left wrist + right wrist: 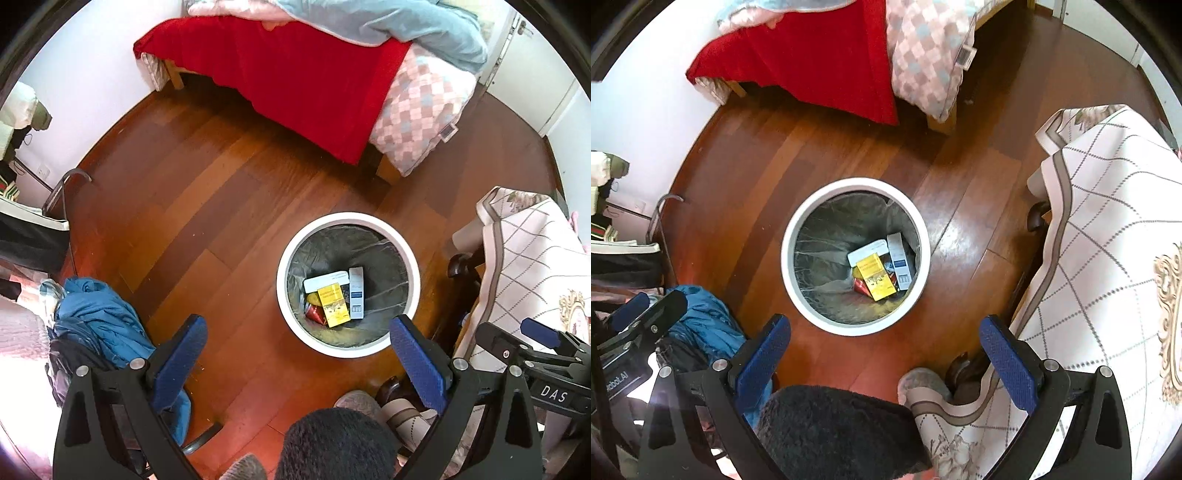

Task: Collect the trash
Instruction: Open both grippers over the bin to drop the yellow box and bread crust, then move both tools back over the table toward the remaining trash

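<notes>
A white round trash bin with a grey liner stands on the wooden floor; it also shows in the right wrist view. Inside lie a yellow box, a white-and-blue box, a white box and a red item. My left gripper is open and empty, high above the floor just left of the bin. My right gripper is open and empty, above the bin's near edge.
A bed with a red blanket and checkered cover stands at the far side. A chair draped in a quilted cloth is on the right. Blue clothing lies at left. The person's dark head is below.
</notes>
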A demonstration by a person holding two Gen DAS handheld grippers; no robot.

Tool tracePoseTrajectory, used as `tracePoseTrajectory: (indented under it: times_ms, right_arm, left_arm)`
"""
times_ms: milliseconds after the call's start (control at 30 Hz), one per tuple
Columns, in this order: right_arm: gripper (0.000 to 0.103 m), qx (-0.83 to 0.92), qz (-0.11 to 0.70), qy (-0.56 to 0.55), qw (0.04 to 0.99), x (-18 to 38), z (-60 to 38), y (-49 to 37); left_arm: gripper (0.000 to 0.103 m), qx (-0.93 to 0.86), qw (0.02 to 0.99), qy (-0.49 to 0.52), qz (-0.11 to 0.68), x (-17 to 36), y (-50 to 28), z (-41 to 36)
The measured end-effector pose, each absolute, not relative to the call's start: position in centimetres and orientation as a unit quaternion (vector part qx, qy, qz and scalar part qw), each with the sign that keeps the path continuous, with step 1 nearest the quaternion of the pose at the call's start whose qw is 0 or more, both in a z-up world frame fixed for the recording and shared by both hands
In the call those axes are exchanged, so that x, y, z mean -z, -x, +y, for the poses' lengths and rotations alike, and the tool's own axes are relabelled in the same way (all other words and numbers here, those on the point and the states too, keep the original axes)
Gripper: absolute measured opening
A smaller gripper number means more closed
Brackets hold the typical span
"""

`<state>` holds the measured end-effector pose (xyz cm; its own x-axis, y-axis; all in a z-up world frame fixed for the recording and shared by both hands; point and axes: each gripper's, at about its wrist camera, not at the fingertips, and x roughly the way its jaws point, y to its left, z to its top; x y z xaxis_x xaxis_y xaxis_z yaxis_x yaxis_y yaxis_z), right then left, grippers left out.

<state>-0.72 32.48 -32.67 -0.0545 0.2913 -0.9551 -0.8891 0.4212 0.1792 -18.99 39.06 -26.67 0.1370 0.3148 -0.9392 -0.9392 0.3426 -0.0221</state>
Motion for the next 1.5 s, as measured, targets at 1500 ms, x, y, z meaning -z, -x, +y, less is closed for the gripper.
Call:
tracePoseTrajectory:
  times_ms: [1500]
  right_arm:
    - [0.103, -0.114, 0.607, -0.103, 0.780, 31.3, -18.4, -40.5]
  left_arm:
    - [0.100, -0.207, 0.800, 0.163, 0.539, 27.7, -28.4, 12.5]
